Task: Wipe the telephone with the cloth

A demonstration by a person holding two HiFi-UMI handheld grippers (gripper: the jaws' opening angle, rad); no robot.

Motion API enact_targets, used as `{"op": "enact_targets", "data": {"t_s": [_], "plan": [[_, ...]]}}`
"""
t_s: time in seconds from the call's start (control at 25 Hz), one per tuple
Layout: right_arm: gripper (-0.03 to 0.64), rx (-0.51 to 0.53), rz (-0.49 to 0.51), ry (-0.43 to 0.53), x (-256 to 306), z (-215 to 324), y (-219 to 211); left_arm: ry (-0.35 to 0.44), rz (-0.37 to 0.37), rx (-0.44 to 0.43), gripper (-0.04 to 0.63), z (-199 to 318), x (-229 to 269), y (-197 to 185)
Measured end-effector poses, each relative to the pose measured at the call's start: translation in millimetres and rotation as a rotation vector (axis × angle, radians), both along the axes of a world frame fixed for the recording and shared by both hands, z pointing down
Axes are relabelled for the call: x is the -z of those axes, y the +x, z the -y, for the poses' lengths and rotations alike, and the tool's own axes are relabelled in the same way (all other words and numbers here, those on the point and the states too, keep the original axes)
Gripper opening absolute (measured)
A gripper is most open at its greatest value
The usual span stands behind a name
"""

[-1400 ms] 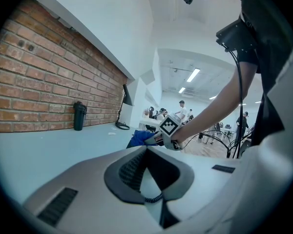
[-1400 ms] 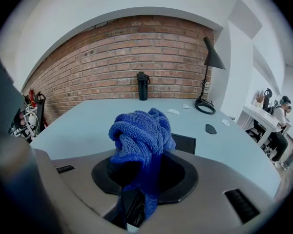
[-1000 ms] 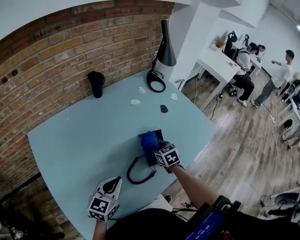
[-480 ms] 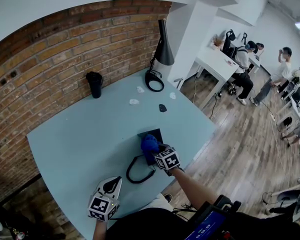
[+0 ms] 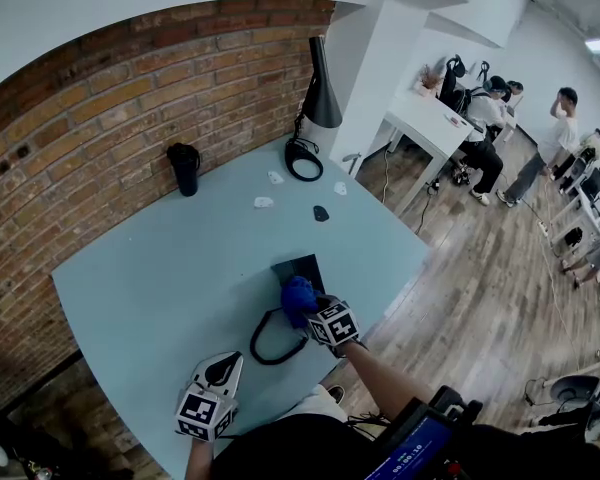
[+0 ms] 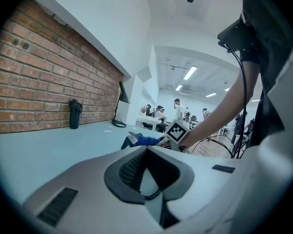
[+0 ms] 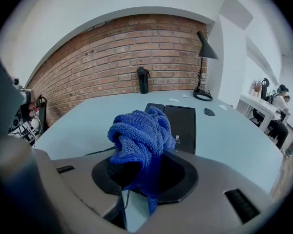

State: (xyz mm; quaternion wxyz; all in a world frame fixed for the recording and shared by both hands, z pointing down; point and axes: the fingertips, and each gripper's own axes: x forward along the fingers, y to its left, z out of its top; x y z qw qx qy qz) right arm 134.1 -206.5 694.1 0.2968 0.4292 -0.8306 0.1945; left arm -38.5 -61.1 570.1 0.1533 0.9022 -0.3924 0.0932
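We hold the bunched blue terry cloth (image 5: 298, 296) (image 7: 139, 140) in the right tool (image 5: 315, 313) (image 7: 142, 182), whose jaws are clamped on its lower folds so that the rest stands up in a loose ball above them. The cloth sits at the near end of the flat black telephone (image 5: 302, 268) (image 7: 178, 123), which lies near the middle of the pale blue counter (image 5: 160, 268), towards its near right edge. From the left gripper view the cloth (image 6: 145, 140) appears to rest on the telephone, though we cannot tell how firmly. A black cord (image 5: 270, 343) loops on the counter just left of and nearer than the telephone. Our left tool (image 5: 220, 373) (image 6: 147, 179) hangs over the near edge of the counter, well apart from the telephone, its jaws drawn narrow with only a thin slit between them and nothing in it. Far across the counter, a black cylindrical flask (image 5: 183, 168) stands against the red brick wall (image 5: 100, 118), and a black cone-shaded desk lamp (image 5: 318, 98) stands at the far right corner. A small dark oval object (image 5: 321, 213) and a few small white scraps (image 5: 264, 202) lie near the lamp.
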Motion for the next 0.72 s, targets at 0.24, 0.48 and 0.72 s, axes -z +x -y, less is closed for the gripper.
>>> {"op": "enact_targets", "data": {"t_s": [0.24,0.48,0.72], "plan": [[0.141,0.006,0.001,-0.014,-6.2,-11.5,3.1,0.0,0.004,-0.011,0.015,-2.0,-0.4,3.4],[0.141,0.004,-0.003,-0.028,-12.2,-24.3,5.4,0.0,0.006,-0.015,0.014,-3.3,-1.1,3.7],[0.141,0.006,-0.001,-0.036,-17.0,-32.7,7.6,-0.002,0.009,-0.02,0.015,-4.5,-2.5,6.9]]}}
